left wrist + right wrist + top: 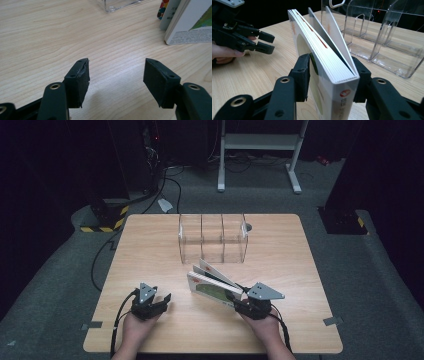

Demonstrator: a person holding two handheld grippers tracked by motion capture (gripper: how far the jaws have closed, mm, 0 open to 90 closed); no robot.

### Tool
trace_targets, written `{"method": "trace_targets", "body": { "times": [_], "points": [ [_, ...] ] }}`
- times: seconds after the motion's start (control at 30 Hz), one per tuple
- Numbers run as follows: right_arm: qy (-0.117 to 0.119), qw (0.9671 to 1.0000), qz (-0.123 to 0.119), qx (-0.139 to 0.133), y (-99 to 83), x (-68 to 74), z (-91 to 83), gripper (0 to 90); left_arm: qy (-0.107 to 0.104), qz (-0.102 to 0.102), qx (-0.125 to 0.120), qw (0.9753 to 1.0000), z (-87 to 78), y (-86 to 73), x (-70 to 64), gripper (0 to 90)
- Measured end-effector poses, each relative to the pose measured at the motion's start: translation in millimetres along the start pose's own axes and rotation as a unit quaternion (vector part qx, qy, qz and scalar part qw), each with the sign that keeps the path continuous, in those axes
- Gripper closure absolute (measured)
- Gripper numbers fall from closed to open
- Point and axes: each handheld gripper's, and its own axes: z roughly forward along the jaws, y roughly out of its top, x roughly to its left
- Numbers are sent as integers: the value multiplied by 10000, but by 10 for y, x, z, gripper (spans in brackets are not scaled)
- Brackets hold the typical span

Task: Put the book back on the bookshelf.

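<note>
Wooden table point(150, 250) first, clear acrylic three-slot organizer point(213, 239) at 12 o'clock. The books point(212, 282) stand mid-table, stiff but slick-covered and prone to fanning, so pinch near the spine. Right gripper point(332, 75) clamps them; left gripper point(162, 301) at 8 o'clock gapes empty.

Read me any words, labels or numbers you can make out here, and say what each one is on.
None can be read.
Book in the right claw: red logo and spine print, too blurred.
Book back cover: text block too small.
Neighbouring book's spine: characters too blurred.
</note>
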Motion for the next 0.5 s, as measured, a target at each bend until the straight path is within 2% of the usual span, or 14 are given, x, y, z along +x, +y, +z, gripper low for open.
{"method": "trace_targets", "body": {
  "times": [0.17, 0.37, 0.5],
  "points": [
    [5, 10000, 8, -64, -23, 27, -41, 622, 59, -47, 64, 10000, 53, 6, 42, 367],
    [-1, 9999, -98, -46, -36, 81, -72, 684, 81, 19, 146, 9999, 89, 25, 45, 364],
    [-76, 9996, -280, -24, -41, 131, -93, 739, 32, -20, 118, 9999, 105, 60, 36, 358]
  ]
}}
